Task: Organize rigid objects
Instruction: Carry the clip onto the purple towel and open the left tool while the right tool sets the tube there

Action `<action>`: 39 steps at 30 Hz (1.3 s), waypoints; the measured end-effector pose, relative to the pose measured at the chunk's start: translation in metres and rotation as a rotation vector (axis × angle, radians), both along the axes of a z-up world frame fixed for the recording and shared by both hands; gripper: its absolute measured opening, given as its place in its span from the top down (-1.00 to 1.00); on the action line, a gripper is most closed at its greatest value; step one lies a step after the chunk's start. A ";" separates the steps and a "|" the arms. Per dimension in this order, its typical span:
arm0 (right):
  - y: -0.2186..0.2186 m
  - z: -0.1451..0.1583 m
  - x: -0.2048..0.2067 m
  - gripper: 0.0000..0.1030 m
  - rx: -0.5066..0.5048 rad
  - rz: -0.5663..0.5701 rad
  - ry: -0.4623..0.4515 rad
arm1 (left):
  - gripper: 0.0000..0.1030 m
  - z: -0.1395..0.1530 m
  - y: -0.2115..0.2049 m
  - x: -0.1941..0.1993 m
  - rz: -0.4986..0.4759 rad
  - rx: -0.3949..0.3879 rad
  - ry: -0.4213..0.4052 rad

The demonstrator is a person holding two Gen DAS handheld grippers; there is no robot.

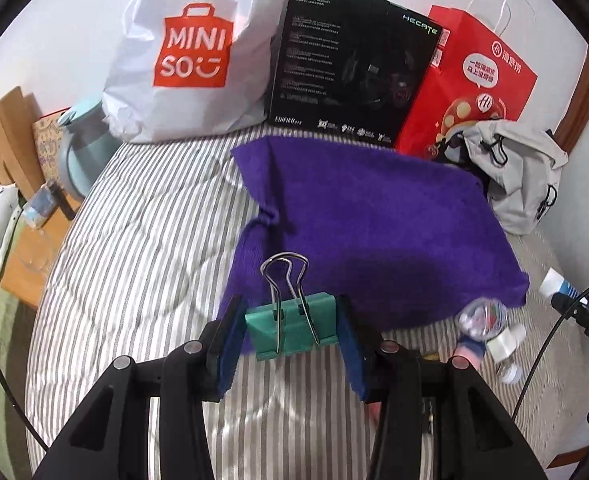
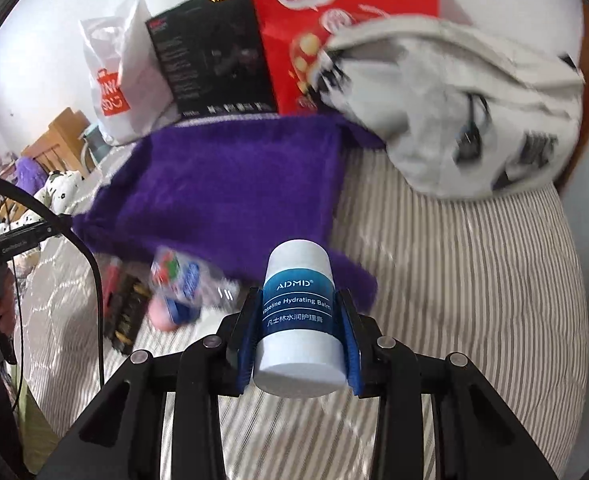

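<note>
My left gripper (image 1: 290, 324) is shut on a green binder clip (image 1: 292, 326) with silver wire handles, held just over the near edge of a purple towel (image 1: 366, 216) spread on the striped bed. My right gripper (image 2: 300, 320) is shut on a white and blue balm tube (image 2: 298, 320), upright between the blue pads, near the purple towel (image 2: 230, 188). A small clear bottle with a colourful label (image 1: 482, 318) lies at the towel's near right corner; the same clear bottle (image 2: 182, 280) looks blurred in the right wrist view, beside a pink ball (image 2: 160, 316).
Along the wall stand a white shopping bag (image 1: 190, 48), a black headset box (image 1: 354, 64) and a red paper bag (image 1: 470, 80). A grey drawstring backpack (image 1: 514, 176) lies at the bed's right. A dark comb-like item (image 2: 124, 320) lies left of the bottle. A wooden bedside stand (image 1: 18, 200) is left.
</note>
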State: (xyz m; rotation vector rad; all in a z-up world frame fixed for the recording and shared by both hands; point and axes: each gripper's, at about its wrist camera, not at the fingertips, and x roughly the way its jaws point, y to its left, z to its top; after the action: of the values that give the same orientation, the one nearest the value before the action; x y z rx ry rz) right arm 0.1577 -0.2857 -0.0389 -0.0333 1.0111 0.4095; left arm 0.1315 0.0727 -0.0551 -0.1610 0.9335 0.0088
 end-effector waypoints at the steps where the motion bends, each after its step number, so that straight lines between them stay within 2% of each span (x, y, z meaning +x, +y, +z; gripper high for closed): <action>1: 0.003 0.002 0.006 0.30 0.002 0.004 -0.006 | 0.18 0.001 0.000 0.005 -0.003 -0.003 -0.001; 7: 0.029 -0.003 0.057 0.30 -0.009 0.015 -0.039 | 0.18 0.005 -0.007 0.045 -0.039 0.004 0.005; 14: 0.058 -0.035 0.120 0.30 -0.064 0.027 -0.038 | 0.18 -0.006 -0.017 0.087 -0.081 0.006 0.024; 18: 0.067 -0.052 0.140 0.29 -0.081 0.024 -0.008 | 0.18 -0.014 -0.021 0.105 -0.096 0.004 0.037; 27: 0.082 -0.069 0.144 0.29 -0.163 0.057 0.035 | 0.18 -0.041 -0.025 0.145 -0.099 0.016 0.085; 30: 0.080 -0.071 0.140 0.25 -0.161 0.065 0.042 | 0.18 -0.048 -0.025 0.151 -0.101 0.010 0.102; 39: 0.070 -0.051 0.120 -0.02 -0.137 0.043 0.018 | 0.17 -0.054 -0.040 0.155 -0.119 0.117 0.114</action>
State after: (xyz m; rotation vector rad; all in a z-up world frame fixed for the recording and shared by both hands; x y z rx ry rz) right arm 0.2779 -0.2152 -0.0895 -0.1748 1.0560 0.3800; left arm 0.2862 0.0323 -0.1093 0.0040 1.0522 -0.0373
